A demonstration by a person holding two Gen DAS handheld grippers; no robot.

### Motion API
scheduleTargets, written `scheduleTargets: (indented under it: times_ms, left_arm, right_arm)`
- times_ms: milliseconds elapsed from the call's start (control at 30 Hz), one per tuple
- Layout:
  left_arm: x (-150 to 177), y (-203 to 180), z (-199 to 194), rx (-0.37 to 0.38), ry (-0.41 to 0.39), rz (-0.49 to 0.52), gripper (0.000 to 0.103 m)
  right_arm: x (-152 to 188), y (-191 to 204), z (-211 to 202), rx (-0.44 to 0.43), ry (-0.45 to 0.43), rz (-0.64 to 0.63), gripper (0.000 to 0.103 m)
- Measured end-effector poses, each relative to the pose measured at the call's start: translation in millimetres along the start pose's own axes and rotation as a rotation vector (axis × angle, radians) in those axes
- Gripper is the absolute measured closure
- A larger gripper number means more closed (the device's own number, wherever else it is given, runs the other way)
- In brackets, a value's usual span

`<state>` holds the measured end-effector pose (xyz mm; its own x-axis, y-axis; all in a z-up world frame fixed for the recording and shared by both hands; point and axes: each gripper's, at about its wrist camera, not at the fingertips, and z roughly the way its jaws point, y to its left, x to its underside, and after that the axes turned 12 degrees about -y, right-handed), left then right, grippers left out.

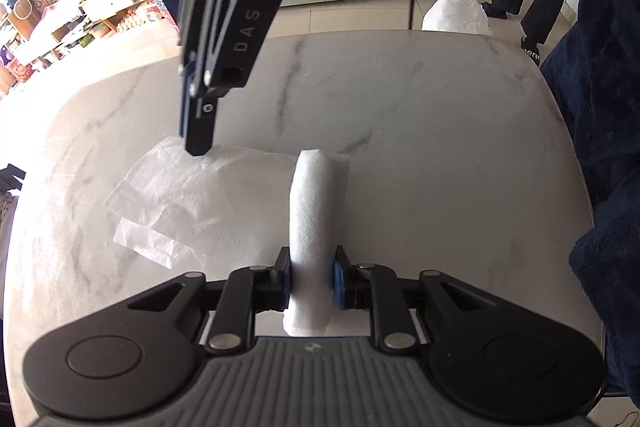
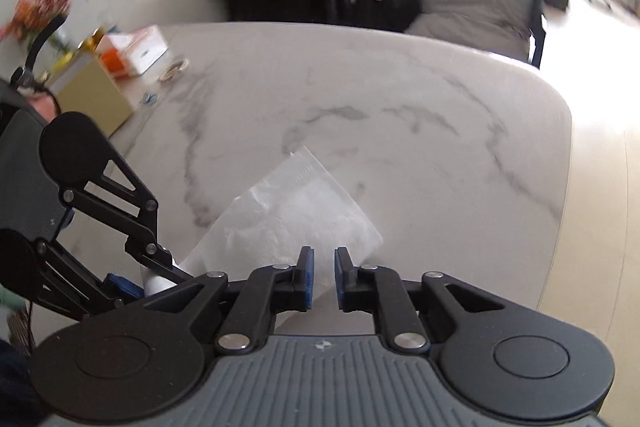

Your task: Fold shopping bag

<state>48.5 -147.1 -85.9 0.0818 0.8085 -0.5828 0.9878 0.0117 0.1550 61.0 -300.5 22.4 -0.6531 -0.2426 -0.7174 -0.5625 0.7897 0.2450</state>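
— Marble table first; what do we have on it?

— We have the white shopping bag lying flat on the table, crinkled, with one end rolled up into a thick fold.

— Which of our grippers has the bag?

— Our left gripper pinches that rolled fold between its blue pads, lifting it off the table.

— And our right one?

— We see the right gripper above the flat part of the bag, its jaws a little apart, nothing pressed between them. In the left wrist view its fingertip sits just over the bag's far edge.

— Anything smaller?

— Small boxes sit at the table's far end from the bag.
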Motion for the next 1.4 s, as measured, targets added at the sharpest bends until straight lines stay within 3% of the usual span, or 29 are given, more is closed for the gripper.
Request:
scheduleTargets:
  times_ms: [167,300,467,667,867,1033,1133,1400]
  left_arm:
    - [0,0,2,0.009,0.003,-0.009,0.084]
    - [-2,-1,2,0.010,0.020,0.006,0.085]
    - [-5,7,0,0.008,0.060,-0.045,0.084]
    - [-1,31,0,0.041,0.058,-0.197,0.084]
    - [-2,39,1,0.055,0.066,-0.219,0.084]
    - [0,41,-1,0.055,0.056,-0.220,0.084]
    - [2,44,-3,0.062,0.049,-0.233,0.084]
    - [4,54,-5,0.077,0.048,-0.276,0.084]
  right_arm:
    - [-6,27,23,0.007,0.078,-0.111,0.091]
    - [-13,37,34,0.049,0.087,-0.164,0.101]
    - [-13,58,42,0.113,0.116,-0.303,0.102]
    - [-5,61,41,0.115,0.089,-0.331,0.101]
    - [6,66,35,0.099,0.048,-0.408,0.098]
    - [1,50,15,0.018,0.013,-0.236,0.092]
    - [9,53,17,-0.021,0.052,-0.250,0.093]
    - [4,49,24,-0.051,0.031,-0.222,0.099]
